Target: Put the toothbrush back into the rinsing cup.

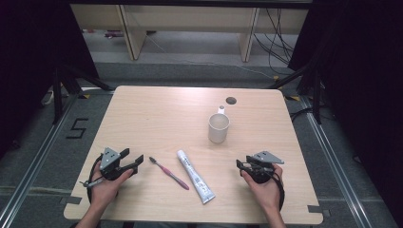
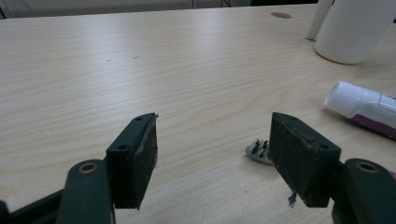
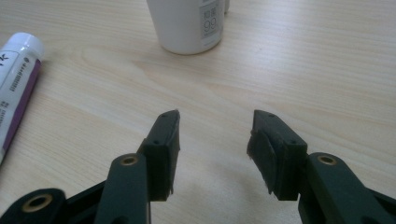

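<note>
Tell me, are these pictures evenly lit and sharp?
High view: the table is bright, its surroundings nearly black. Left gripper view: soft glare across the wood, and the mug looks slightly soft. Right gripper view: the toothpaste tube blurs toward the edge.

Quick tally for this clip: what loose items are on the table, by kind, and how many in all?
Toothbrush: 1
Toothpaste tube: 1
White cup: 1
Total: 3
</note>
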`<control>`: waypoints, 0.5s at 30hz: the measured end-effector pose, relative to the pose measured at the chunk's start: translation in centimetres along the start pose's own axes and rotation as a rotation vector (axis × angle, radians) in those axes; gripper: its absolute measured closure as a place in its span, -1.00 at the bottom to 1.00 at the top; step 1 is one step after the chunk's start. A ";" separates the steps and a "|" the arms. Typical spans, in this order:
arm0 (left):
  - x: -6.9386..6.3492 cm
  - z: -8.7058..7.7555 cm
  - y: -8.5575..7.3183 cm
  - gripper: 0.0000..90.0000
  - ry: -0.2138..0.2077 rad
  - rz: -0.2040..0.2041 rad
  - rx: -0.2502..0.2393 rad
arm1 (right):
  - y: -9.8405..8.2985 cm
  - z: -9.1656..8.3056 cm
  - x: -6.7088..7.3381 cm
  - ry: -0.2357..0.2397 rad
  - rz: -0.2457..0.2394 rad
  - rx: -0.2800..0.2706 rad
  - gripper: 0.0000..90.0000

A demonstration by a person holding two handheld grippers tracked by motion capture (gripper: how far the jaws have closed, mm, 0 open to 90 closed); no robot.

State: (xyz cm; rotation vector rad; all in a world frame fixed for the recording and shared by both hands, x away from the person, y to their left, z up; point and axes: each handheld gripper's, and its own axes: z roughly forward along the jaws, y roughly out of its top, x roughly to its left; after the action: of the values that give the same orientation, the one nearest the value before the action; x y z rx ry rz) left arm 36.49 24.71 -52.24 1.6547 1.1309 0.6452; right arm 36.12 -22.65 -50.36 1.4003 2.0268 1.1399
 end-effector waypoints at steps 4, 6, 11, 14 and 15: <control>0.0 0.3 0.1 -0.27 0.000 -0.008 -0.002 | 0.2 -0.1 -0.3 -0.004 -0.010 0.011 0.18; -0.1 0.3 0.1 -0.27 0.008 0.002 0.009 | 0.3 -0.3 -0.1 -0.006 0.019 0.016 0.19; -0.2 0.3 0.1 -0.28 -0.001 0.021 0.006 | 0.4 -0.6 0.1 -0.013 0.002 0.020 0.21; -0.3 0.2 0.1 -0.28 -0.002 0.023 0.008 | 0.7 -0.5 0.2 -0.021 -0.015 0.019 0.23; -0.3 0.2 0.1 -0.28 -0.003 0.029 0.007 | 0.8 -0.5 0.6 -0.013 0.000 0.034 0.23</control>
State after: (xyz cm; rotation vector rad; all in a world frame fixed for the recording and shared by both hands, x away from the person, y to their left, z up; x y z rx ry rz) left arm 36.57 24.30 -52.23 1.6802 1.1100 0.6579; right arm 35.99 -22.17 -49.34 1.4200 2.0464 1.0986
